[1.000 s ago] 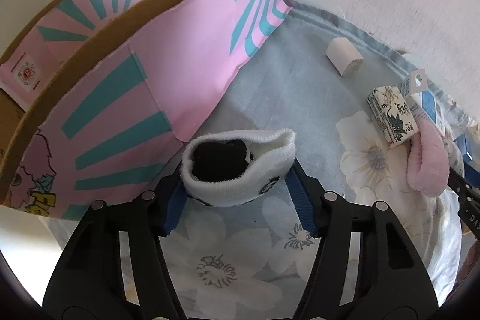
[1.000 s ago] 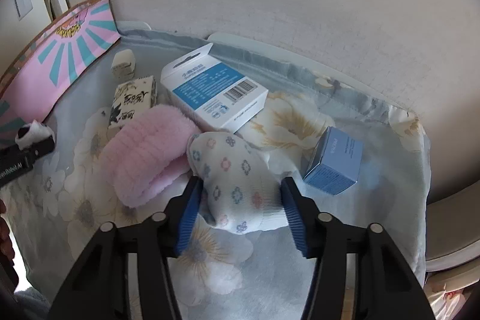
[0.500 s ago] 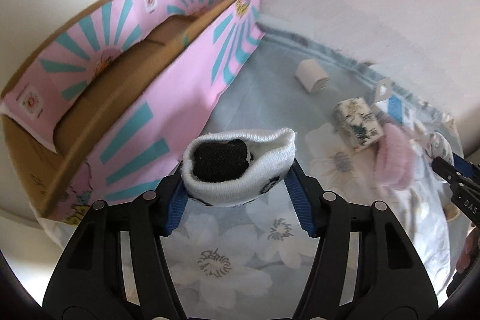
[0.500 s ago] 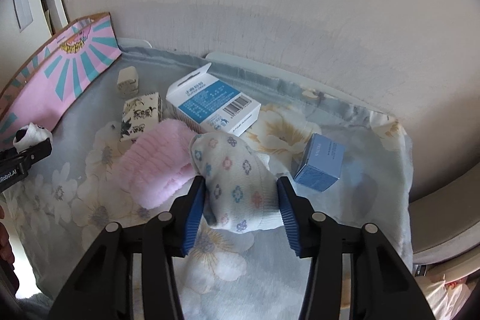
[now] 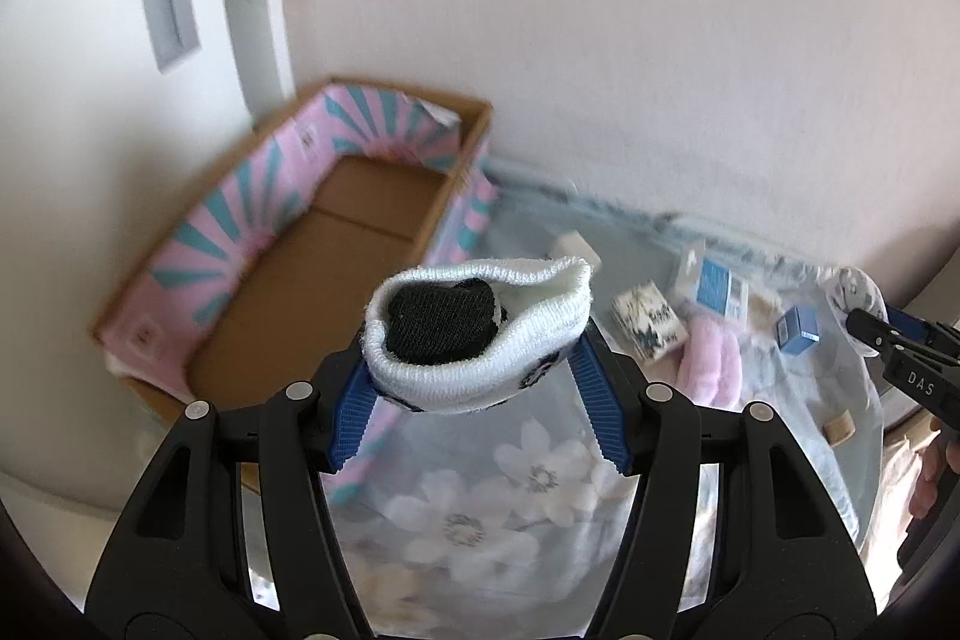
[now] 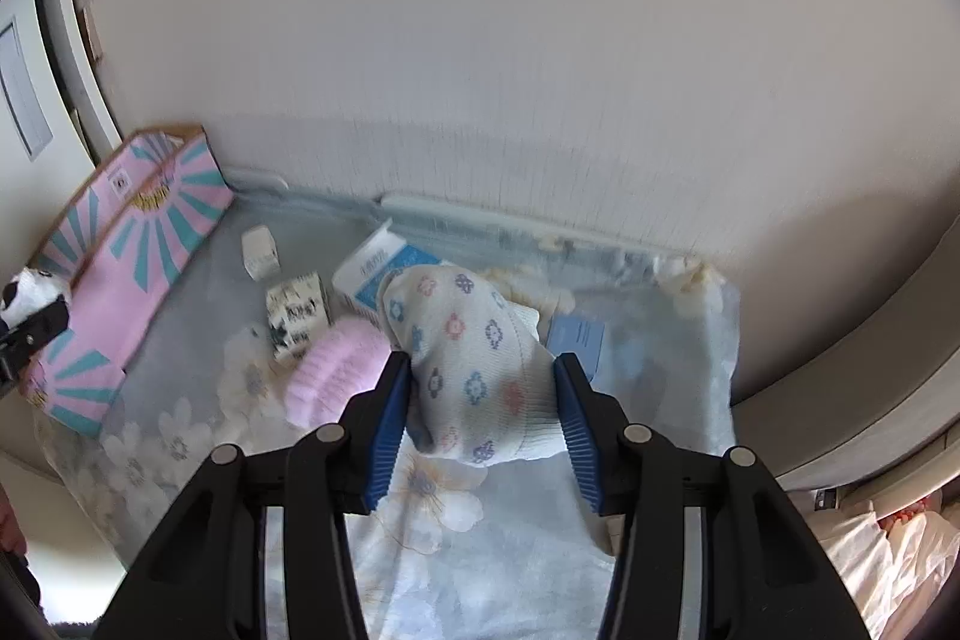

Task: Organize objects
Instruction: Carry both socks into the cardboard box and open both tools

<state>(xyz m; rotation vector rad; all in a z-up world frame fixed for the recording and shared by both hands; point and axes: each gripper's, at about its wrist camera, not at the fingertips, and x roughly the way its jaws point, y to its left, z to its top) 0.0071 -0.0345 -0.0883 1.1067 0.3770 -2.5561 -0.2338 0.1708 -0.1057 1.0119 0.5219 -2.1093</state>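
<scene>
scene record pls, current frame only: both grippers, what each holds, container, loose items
left gripper: shut on white rolled sock with black inside, held up above the cloth
right gripper: shut on white sock with coloured flower print, lifted
container: pink and teal cardboard box, open top, nothing visible inside
surface: pale blue floral cloth
loose items: fluffy pink sock; black-and-white patterned small box; white and blue carton; small blue box; small white cube
</scene>
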